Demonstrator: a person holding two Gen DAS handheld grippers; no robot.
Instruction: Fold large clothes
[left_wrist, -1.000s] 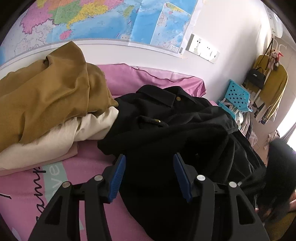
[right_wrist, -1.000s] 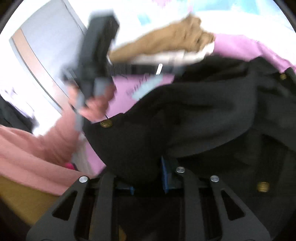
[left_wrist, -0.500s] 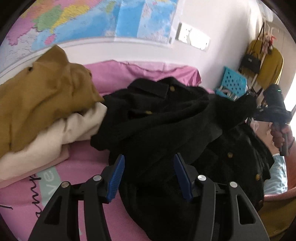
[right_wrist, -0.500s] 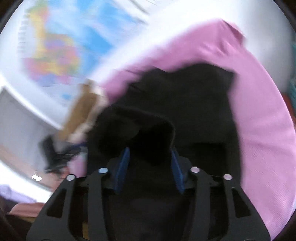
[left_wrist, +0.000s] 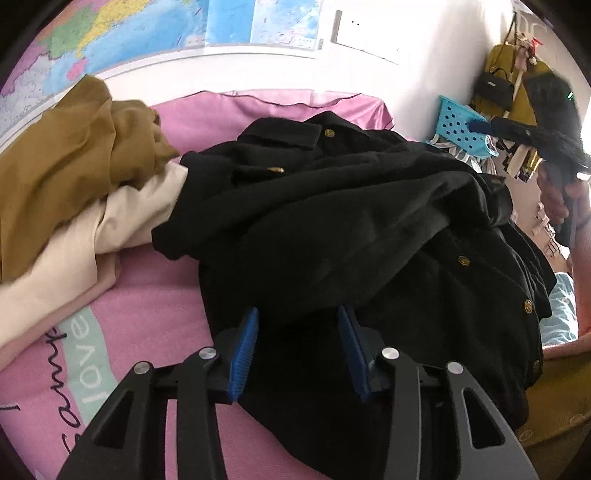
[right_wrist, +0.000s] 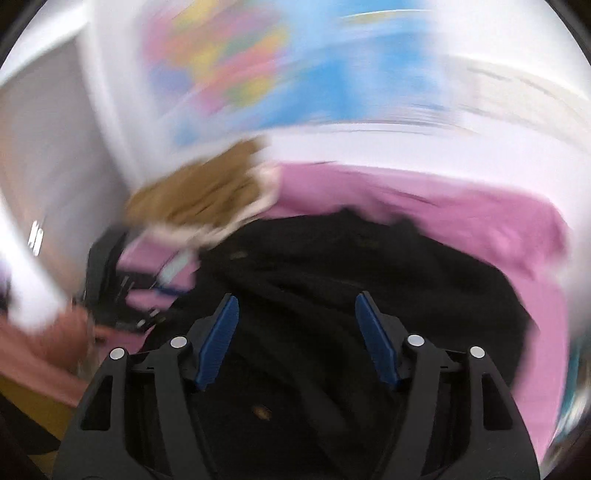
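although the black coat (left_wrist: 332, 229) already lies doubled over itself on the pink bed (left_wrist: 140, 317), with one dark layer thrown across the buttoned front, the folding looks only partly done: the heap is rumpled, its edges do not line up, and brass buttons show at several angles. just beside it, touching its left edge, sit a mustard garment (left_wrist: 70, 162) and a cream garment (left_wrist: 110, 229), loosely stacked (whether they count as finished i cannot tell).

the left tool (left_wrist: 297, 343) points steeply down at the near hem of the coat; its jaws have just been closing, and a fold of black cloth sits between the blue pads, though they do not plainly press it yet. the right tool (right_wrist: 295, 332) is up off the coat on the far side, held in a hand (left_wrist: 557, 195). its jaws have just been opening and stand apart with nothing between them, the coat below. that view is badly smeared.

what remains, as i judge it, is squaring the layers and another fold.
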